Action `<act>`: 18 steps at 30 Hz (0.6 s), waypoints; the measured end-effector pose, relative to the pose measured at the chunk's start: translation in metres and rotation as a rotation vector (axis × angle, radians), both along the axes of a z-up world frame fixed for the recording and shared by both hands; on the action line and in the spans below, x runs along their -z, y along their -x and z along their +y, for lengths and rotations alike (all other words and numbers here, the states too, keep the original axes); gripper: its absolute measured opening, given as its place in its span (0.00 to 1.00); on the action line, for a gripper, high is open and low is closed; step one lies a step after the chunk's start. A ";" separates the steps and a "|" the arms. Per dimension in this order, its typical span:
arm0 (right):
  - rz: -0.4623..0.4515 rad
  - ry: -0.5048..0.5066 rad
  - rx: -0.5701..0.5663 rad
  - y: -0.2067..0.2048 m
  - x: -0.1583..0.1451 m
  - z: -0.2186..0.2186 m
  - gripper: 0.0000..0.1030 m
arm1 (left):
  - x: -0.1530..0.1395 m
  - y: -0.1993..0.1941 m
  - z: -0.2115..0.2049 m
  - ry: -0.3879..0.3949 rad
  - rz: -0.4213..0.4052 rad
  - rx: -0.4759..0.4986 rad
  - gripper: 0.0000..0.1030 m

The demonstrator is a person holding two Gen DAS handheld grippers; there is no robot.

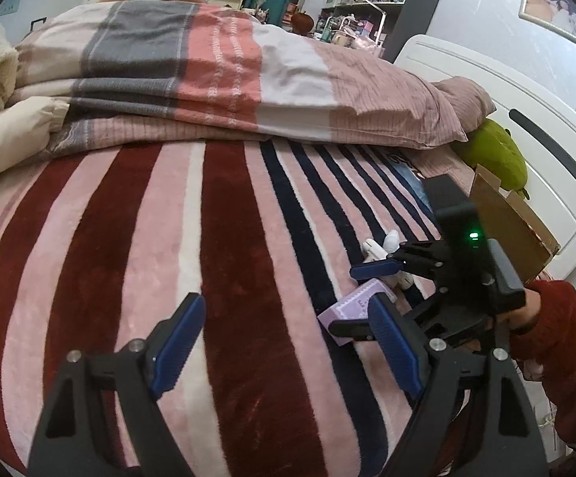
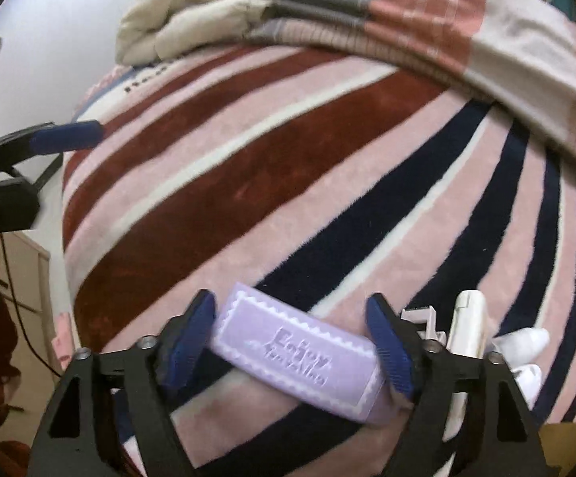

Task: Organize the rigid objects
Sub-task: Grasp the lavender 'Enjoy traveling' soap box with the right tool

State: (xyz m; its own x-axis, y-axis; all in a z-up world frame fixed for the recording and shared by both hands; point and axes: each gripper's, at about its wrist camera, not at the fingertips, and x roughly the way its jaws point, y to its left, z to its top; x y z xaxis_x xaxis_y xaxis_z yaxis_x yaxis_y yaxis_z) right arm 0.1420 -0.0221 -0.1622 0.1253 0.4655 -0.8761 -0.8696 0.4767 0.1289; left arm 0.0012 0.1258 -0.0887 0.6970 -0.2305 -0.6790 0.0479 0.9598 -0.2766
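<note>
Two blue-padded grippers over a striped fleece blanket point(image 1: 228, 278), one of them bracketing a lilac box.

Right gripper point(image 2: 292, 342) has its jaws spread wide with the flat lilac rectangular box with scalloped white border point(image 2: 292, 357) lying between the pads on the blanket; the right pad seems to touch the box's end, though blur makes contact hard to judge. Just beside it on the right lie several white plastic pieces point(image 2: 467, 330). Left gripper point(image 1: 284, 353) hangs wide open over the dark red and pink stripes, holding nothing. A brown cardboard box point(image 1: 506, 230) stands at the bed's edge near a green plush toy point(image 1: 495, 151), below the folded plaid quilt point(image 1: 208, 67).
</note>
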 end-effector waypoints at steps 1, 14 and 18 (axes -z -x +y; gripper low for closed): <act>0.017 0.007 -0.007 -0.001 0.002 -0.001 0.83 | 0.000 0.000 0.001 0.000 0.001 0.000 0.79; 0.115 0.124 -0.069 0.017 -0.005 -0.009 0.84 | 0.002 0.003 -0.001 0.002 0.000 0.017 0.79; 0.099 0.169 -0.105 0.026 -0.004 -0.012 0.84 | 0.001 0.003 -0.004 -0.008 0.004 0.020 0.79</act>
